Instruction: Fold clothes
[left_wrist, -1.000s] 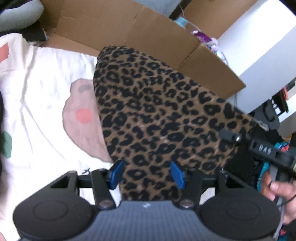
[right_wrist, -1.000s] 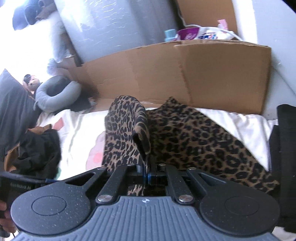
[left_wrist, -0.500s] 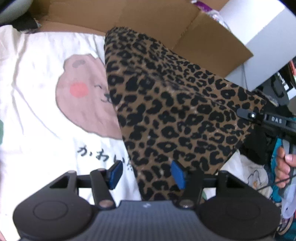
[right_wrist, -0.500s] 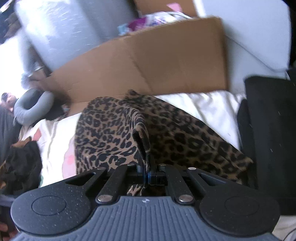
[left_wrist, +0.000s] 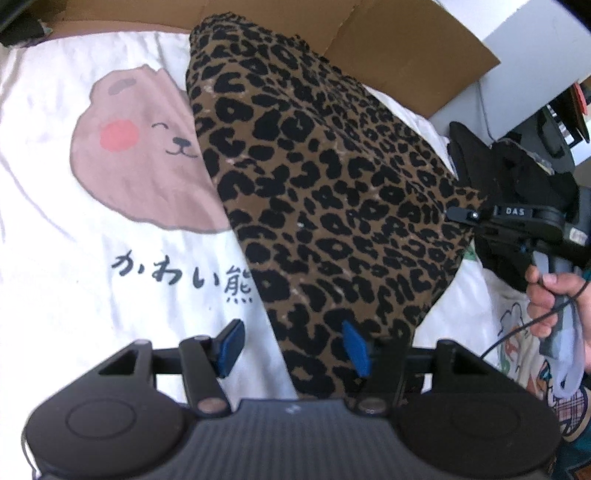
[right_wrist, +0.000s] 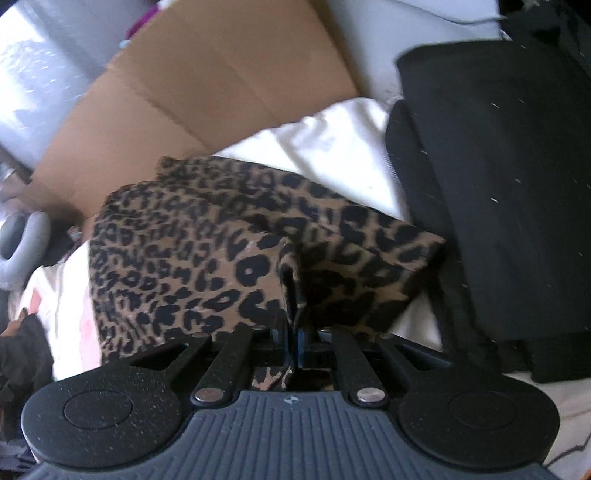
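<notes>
Leopard-print garment (left_wrist: 325, 192) was brown with black spots; sheet (left_wrist: 55, 258) white with pink bear (left_wrist: 147, 166); cardboard (right_wrist: 221, 85) tan

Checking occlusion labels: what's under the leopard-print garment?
The leopard-print garment lies on a white sheet printed with a pink bear and dark characters; it covers the bear's right side and the last characters.

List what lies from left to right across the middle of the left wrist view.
White sheet → pink bear print → leopard garment → right gripper, its jaws just starting to open with the garment's edge still between them → hand holding it.
</notes>
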